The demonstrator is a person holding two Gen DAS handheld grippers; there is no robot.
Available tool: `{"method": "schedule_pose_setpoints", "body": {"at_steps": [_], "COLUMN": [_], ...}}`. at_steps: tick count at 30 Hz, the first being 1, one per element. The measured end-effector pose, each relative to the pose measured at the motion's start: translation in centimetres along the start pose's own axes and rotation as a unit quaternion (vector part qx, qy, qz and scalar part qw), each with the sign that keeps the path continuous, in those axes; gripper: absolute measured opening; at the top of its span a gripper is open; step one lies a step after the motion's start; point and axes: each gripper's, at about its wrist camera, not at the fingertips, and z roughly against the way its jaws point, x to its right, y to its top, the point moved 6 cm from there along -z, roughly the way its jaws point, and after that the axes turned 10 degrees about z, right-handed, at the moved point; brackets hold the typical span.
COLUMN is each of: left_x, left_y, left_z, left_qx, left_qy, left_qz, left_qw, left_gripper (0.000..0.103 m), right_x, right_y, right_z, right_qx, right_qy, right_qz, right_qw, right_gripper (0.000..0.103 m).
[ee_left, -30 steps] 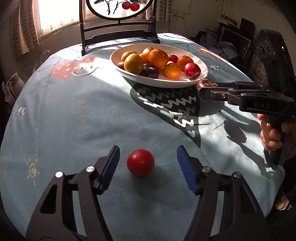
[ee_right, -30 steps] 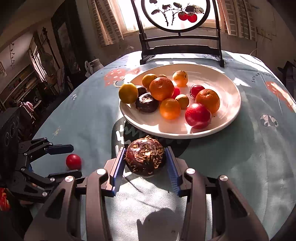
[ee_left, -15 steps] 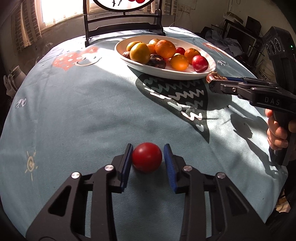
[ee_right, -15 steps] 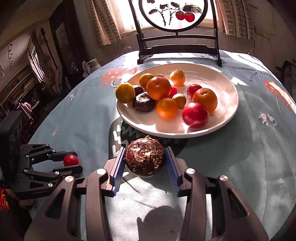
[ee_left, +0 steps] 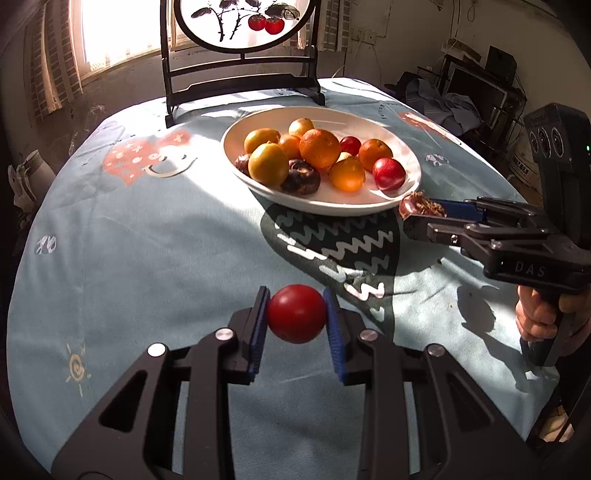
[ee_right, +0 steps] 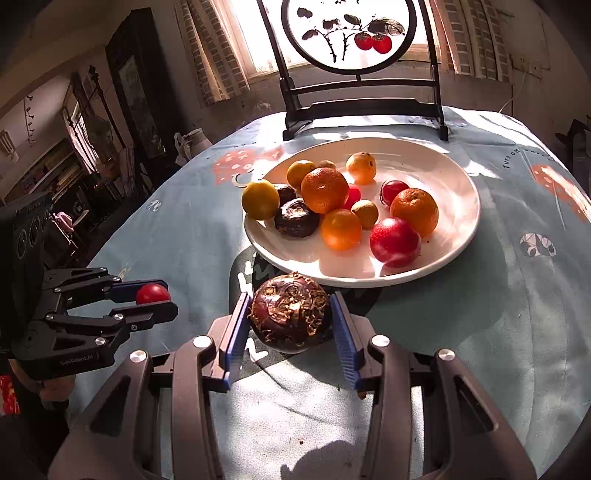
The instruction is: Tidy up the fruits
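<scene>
Lifted since earlier, the red fruit [ee_left: 296, 313] sits clamped in the left gripper [ee_left: 295, 325].

Behind the table [ee_left: 147, 236] with its blue printed cloth we see a round painted screen [ee_right: 351, 33] on a dark stand, sunlit window beyond.

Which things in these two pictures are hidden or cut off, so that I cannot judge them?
- Left wrist view: the dark fruit is mostly hidden by the right gripper.
- Right wrist view: the red fruit is partly covered by a finger of the left gripper.
- Both views: small fruits behind the big orange on the white plate are hidden; their kind is unclear.
- Right wrist view: the underside of the dark fruit is out of sight.
</scene>
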Motion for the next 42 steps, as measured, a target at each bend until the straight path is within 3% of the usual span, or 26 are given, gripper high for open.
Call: {"method": "schedule_pose_setpoints", "body": {"at_steps": [9, 14, 18, 19, 21, 22, 23, 25, 26, 27, 30, 33, 37, 42], "left_x": [2.1, 2.6, 2.5, 2.2, 1.5, 1.3, 1.3, 1.3, 1.4, 1.4, 1.6, 1.6, 1.6, 1.9], "left_y": [8.9, 13.2, 14.8, 14.9, 14.8, 14.7, 14.5, 13.9, 13.4, 12.7, 10.2, 7.4, 3.7, 0.9], "left_z": [-2.5, -5.4, -8.1, -8.5, -8.1, -7.3, -6.5, -4.9, -4.1, -3.0, -0.5, 0.9, 0.5, -0.5], "left_qx": [0.042, 0.054, 0.048, 0.047, 0.059, 0.077, 0.091, 0.092, 0.093, 0.099, 0.112, 0.11, 0.085, 0.065], "left_qy": [-0.001, 0.008, 0.039, 0.051, 0.079, 0.09, 0.097, 0.106, 0.108, 0.107, 0.098, 0.092, 0.084, 0.104], "left_qz": [0.016, 0.033, 0.032, 0.036, 0.043, 0.042, 0.036, 0.025, 0.023, 0.023, 0.028, 0.036, 0.045, 0.029], "left_qw": [0.999, 0.998, 0.9976, 0.9969, 0.9942, 0.9921, 0.9905, 0.9898, 0.9895, 0.9891, 0.9885, 0.9891, 0.9918, 0.992], "left_gripper": [0.03, 0.03, 0.031, 0.034, 0.084, 0.089, 0.093, 0.094, 0.096, 0.099, 0.101, 0.101, 0.101, 0.101], "right_x": [4.6, 8.0, 9.7, 9.9, 9.8, 9.7, 9.4, 8.5, 8.0, 7.4, 5.6, 4.4, 3.5, 2.5], "right_y": [4.1, 6.4, 7.0, 7.0, 6.8, 6.8, 6.9, 6.8, 6.6, 6.2, 4.5, 1.8, -1.4, -3.3], "right_z": [0.3, -2.1, -4.2, -4.4, -4.2, -3.7, -3.1, -1.9, -1.3, -0.8, 1.3, 2.1, 2.5, 3.2], "right_qx": [0.059, 0.055, 0.039, 0.035, 0.033, 0.038, 0.044, 0.043, 0.037, 0.029, 0.041, 0.024, -0.006, -0.009], "right_qy": [-0.063, -0.083, -0.071, -0.071, -0.075, -0.079, -0.08, -0.075, -0.074, -0.078, -0.074, -0.061, -0.055, -0.05], "right_qz": [-0.018, -0.029, -0.045, -0.044, -0.036, -0.033, -0.027, -0.006, 0.003, 0.014, 0.045, 0.066, 0.064, 0.063], "right_qw": [0.996, 0.995, 0.996, 0.996, 0.996, 0.996, 0.995, 0.996, 0.997, 0.996, 0.995, 0.996, 0.996, 0.997], "right_gripper": [0.044, 0.044, 0.044, 0.048, 0.066, 0.074, 0.074, 0.077, 0.093, 0.102, 0.102, 0.102, 0.102, 0.102]}}
